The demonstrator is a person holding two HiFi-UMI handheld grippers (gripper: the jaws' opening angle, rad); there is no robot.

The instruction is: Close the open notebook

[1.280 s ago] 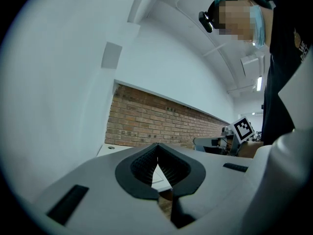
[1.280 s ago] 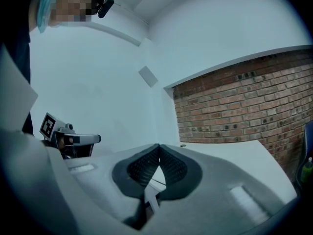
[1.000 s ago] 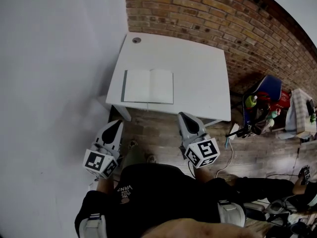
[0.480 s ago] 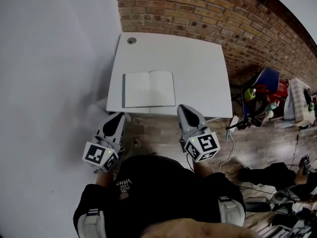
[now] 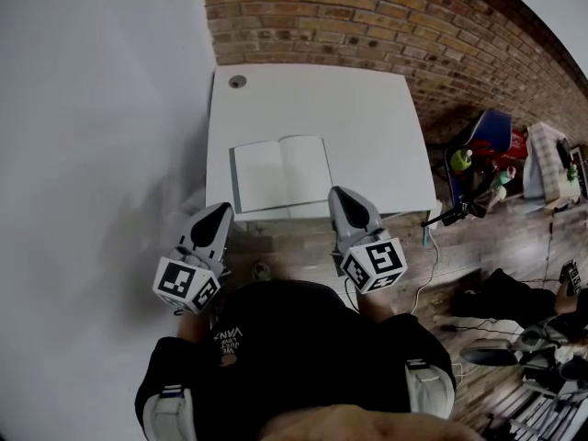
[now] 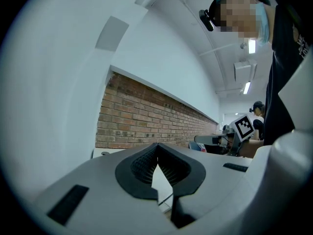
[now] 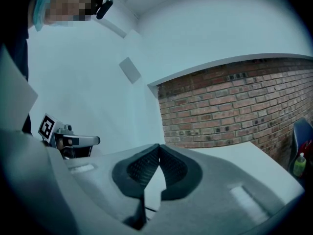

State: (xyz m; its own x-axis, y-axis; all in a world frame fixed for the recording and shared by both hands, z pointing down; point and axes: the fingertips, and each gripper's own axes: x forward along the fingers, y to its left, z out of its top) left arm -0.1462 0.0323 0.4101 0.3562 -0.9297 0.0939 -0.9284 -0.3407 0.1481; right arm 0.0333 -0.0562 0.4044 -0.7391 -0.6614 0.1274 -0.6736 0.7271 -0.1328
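An open notebook [image 5: 280, 174] with blank white pages lies flat near the front edge of a white table [image 5: 367, 127]. My left gripper [image 5: 220, 212] hangs short of the table's front left corner, jaws shut and empty. My right gripper [image 5: 341, 195] reaches the table's front edge just right of the notebook, apart from it, also shut and empty. In the left gripper view the left gripper [image 6: 156, 147] has its ribbed pads meeting at the tips. In the right gripper view the right gripper [image 7: 159, 147] shows the same, with the left gripper's marker cube [image 7: 46, 127] off to the side.
A brick wall [image 5: 367, 26] runs behind the table and a white wall [image 5: 92, 108] stands at its left. The table has a round cable hole [image 5: 238, 82] at its back left. A blue chair [image 5: 487, 141] with clutter and cables stands on the wooden floor at right.
The table and notebook have drawn closer to both grippers as the person steps forward. The right gripper's tip now reaches the table's front edge. Both grippers stay shut.
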